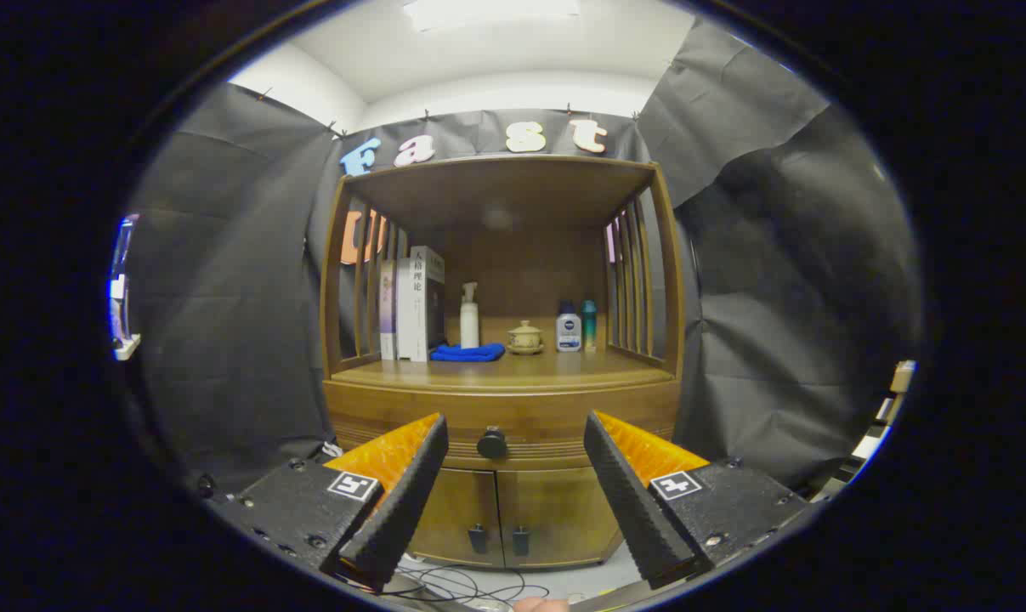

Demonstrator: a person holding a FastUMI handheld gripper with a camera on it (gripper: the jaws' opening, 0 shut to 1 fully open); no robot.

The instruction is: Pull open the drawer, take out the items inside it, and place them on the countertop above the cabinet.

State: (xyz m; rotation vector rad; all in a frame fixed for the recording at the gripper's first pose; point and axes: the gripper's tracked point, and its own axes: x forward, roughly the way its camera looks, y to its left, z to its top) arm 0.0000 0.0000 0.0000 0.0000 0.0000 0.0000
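My jaws: spread wide, holding nothing. Between them and just beyond: drawer knob, dark, round, on the shut drawer; contents hidden. Below the knob: two cabinet doors with small handles. Loose cables on the floor under me. Above the drawer: worktop, carrying books, blue cloth, pump bottle, lidded cup, two small bottles. Risk, as I judge it: the knob sits left of my centreline, so one jaw may glance off it; the crowded worktop may cause knocks.

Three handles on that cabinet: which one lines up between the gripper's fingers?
The round drawer knob, alone above the two small door pulls; it sits between the open gripper's fingers, beyond their tips.
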